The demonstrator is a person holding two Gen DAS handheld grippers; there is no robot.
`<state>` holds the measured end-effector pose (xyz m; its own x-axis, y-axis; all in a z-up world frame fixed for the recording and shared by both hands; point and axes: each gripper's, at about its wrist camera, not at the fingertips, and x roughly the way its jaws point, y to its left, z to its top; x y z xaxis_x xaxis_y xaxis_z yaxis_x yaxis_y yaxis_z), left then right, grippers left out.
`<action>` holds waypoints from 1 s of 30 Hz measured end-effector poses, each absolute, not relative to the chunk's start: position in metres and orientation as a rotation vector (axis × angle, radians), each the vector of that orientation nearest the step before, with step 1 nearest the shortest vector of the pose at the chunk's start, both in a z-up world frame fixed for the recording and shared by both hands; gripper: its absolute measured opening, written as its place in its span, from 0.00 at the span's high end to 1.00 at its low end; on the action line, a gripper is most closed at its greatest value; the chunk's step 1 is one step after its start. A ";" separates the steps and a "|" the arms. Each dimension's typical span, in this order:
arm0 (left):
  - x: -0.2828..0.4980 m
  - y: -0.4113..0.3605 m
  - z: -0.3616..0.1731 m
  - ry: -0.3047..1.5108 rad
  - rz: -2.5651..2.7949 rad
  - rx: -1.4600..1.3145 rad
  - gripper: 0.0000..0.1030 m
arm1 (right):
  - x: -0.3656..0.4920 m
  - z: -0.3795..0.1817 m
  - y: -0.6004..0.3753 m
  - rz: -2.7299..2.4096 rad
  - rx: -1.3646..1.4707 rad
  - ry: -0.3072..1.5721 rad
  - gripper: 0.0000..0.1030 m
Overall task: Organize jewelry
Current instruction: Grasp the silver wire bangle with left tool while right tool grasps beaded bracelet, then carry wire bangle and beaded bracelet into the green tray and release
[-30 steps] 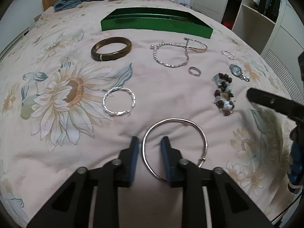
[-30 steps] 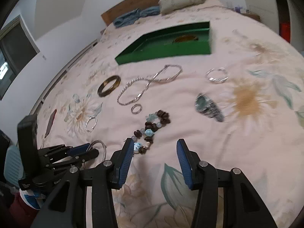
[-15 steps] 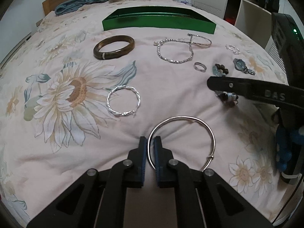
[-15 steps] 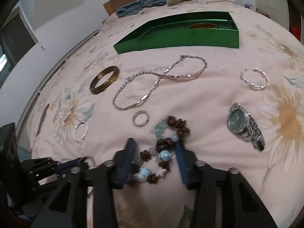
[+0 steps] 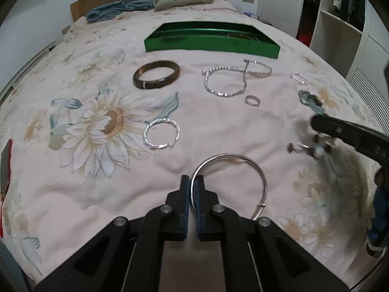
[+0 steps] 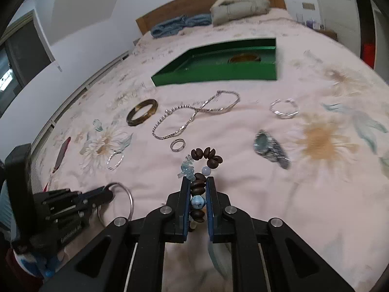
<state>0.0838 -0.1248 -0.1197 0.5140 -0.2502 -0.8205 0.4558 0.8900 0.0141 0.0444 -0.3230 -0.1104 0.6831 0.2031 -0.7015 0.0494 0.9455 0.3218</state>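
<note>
My left gripper (image 5: 192, 181) is shut on the near-left rim of a thin silver bangle (image 5: 255, 168), low over the flowered bedspread. The jaws of my right gripper (image 6: 198, 182) are closing, and their blue pads press on a brown and blue beaded bracelet (image 6: 206, 154), whose loop sticks out past the fingertips. In the left wrist view that bracelet (image 5: 318, 146) hangs blurred under the right gripper. A green tray (image 6: 218, 73) lies farther back with a brown-gold bangle (image 6: 244, 59) inside.
On the bedspread lie a dark brown bangle (image 5: 156, 74), a silver chain (image 5: 223, 93), a small ring (image 5: 252, 100), a twisted silver hoop (image 5: 161, 133), a smaller twisted hoop (image 5: 298, 77) and a watch (image 6: 269, 148). A red object (image 5: 6, 160) lies at the far left.
The left jaws closed on the silver bangle's rim and rose slightly. The right gripper moved over the beaded bracelet, closed on it and lifted it off the bedspread.
</note>
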 end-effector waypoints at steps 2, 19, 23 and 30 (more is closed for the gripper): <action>0.079 -0.126 -0.114 0.931 -0.430 0.238 0.97 | 0.030 -0.102 -0.326 0.080 0.317 0.797 0.88; 0.030 -0.128 -0.072 0.853 -0.425 0.259 0.97 | -0.050 -0.071 -0.336 0.040 0.308 0.714 0.88; 0.024 -0.125 -0.061 0.826 -0.428 0.251 0.97 | -0.061 -0.064 -0.335 0.031 0.297 0.699 0.88; 0.028 -0.118 -0.030 0.774 -0.423 0.231 0.97 | -0.067 -0.042 -0.341 0.011 0.269 0.661 0.88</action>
<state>0.0280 -0.1179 -0.0297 0.6372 -0.2829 -0.7169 0.4498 0.8918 0.0479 -0.0674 -0.3409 -0.0419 0.7904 0.0957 -0.6051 0.0747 0.9653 0.2502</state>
